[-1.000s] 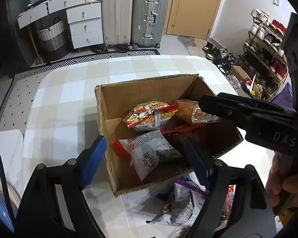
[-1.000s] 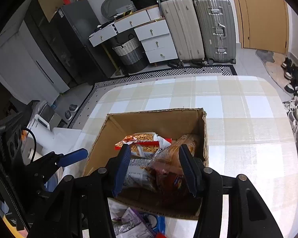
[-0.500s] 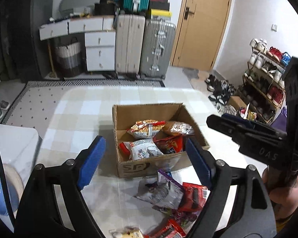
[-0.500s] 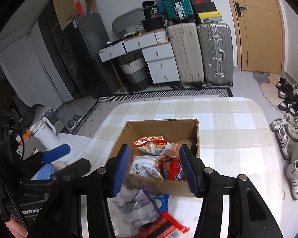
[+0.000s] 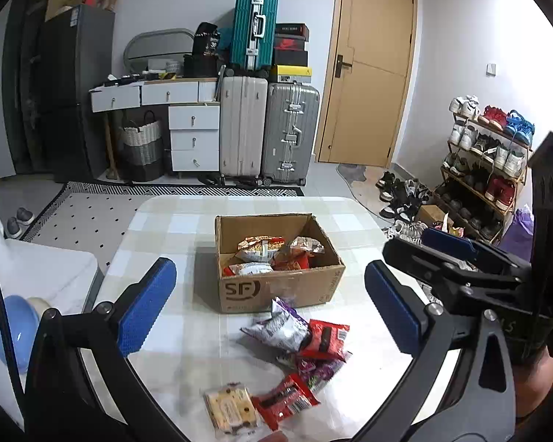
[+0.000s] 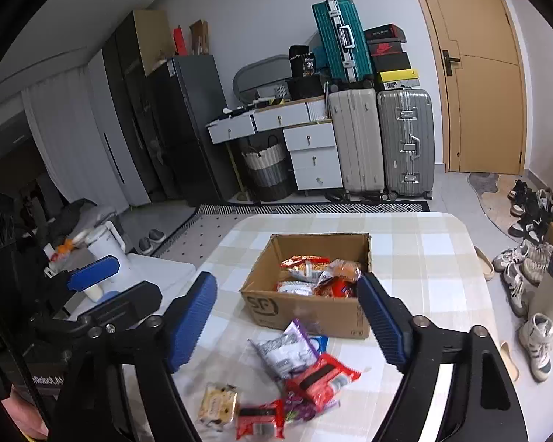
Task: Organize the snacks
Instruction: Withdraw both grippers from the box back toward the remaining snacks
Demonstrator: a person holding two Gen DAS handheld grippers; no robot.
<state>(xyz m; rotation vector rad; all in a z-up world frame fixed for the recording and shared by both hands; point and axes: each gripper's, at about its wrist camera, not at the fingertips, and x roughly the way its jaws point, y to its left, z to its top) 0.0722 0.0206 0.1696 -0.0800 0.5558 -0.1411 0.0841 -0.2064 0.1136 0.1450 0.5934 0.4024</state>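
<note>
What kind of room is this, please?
Probably a lived-in home, near the entrance: a shoe rack full of shoes, suitcases stacked beside a wooden door, and a table with a checked cloth holding a snack box.

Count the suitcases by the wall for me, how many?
3. A white suitcase and a silver suitcase stand side by side on the floor left of the door; a teal suitcase sits on top of them. More could hide behind.
</note>
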